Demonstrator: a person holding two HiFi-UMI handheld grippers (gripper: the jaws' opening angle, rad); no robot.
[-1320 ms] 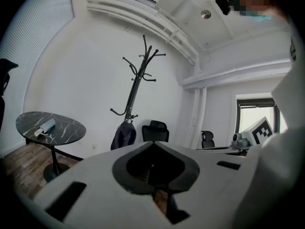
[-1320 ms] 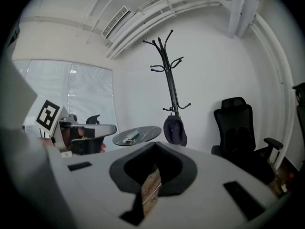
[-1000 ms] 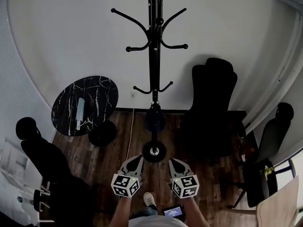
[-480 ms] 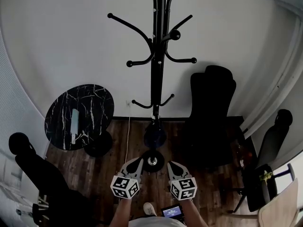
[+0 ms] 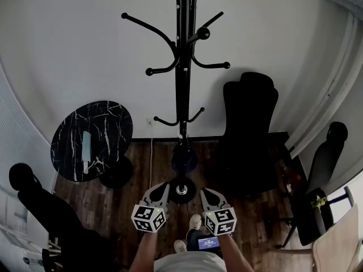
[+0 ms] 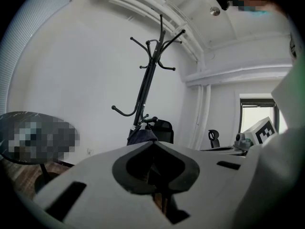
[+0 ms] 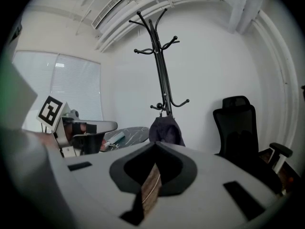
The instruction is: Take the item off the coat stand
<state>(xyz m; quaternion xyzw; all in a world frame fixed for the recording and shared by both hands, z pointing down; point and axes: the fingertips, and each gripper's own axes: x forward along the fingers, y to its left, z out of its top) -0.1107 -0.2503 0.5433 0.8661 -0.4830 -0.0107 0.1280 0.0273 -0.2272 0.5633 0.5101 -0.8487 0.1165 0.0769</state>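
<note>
Left gripper (image 5: 160, 188) and right gripper (image 5: 206, 193) are both closed and empty, short of the coat stand (image 5: 180, 95). The dark fabric item (image 5: 184, 154) hangs low on it. Unless the jaws open first, they would only shove the item, and a sideways tug could snag it or tip the stand.

No readable text, brand or number shows anywhere (the marker cubes (image 5: 150, 218) carry only black-and-white square patterns).

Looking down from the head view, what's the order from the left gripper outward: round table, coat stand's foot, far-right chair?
1. Stand's foot, just ahead of the left gripper, slightly right.
2. Round table, off to the left.
3. Far-right chair, across the room.
</note>
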